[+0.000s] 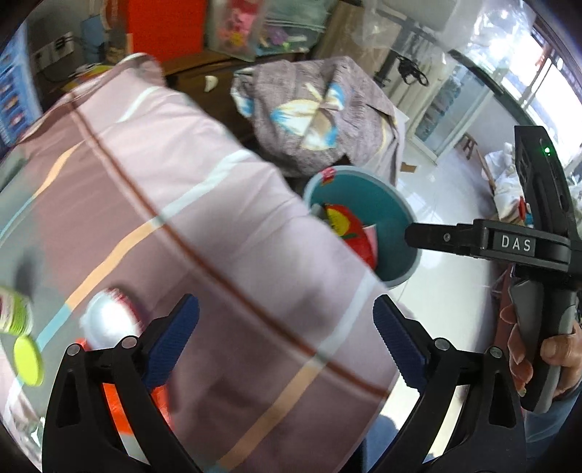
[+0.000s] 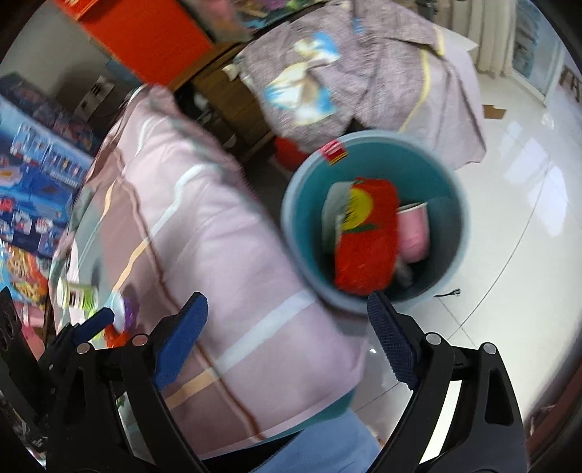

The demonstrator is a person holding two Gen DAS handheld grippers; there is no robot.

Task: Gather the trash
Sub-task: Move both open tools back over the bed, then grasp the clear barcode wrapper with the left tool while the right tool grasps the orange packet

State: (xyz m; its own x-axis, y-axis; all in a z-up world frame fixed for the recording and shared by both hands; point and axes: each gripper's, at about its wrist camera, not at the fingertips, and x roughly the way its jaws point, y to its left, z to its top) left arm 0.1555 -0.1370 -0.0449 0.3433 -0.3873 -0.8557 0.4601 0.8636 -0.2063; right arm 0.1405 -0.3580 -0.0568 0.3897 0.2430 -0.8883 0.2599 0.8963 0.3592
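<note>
A teal bin [image 2: 429, 171] stands on the floor beside a table draped in a pink striped cloth [image 2: 203, 225]. Inside lie a red snack bag [image 2: 367, 236] and a pink cup [image 2: 413, 233]. My right gripper [image 2: 287, 338] is open and empty, just short of the bin's near rim. In the left wrist view the bin [image 1: 371, 196] shows past the cloth [image 1: 163, 203], with my right gripper [image 1: 429, 236] over its rim. My left gripper [image 1: 287, 338] is open and empty above the cloth. A silver-lined wrapper [image 1: 109, 320], a green-capped bottle [image 1: 14, 316] and an orange packet [image 1: 116, 404] lie at the left.
A second table under a grey flowered cloth [image 2: 349, 69] stands behind the bin. The white tiled floor [image 2: 516, 203] spreads to the right. An orange box [image 2: 152, 32] and colourful boxes [image 2: 32, 171] sit at the left and back. A dark wooden cabinet [image 2: 232, 105] is between the tables.
</note>
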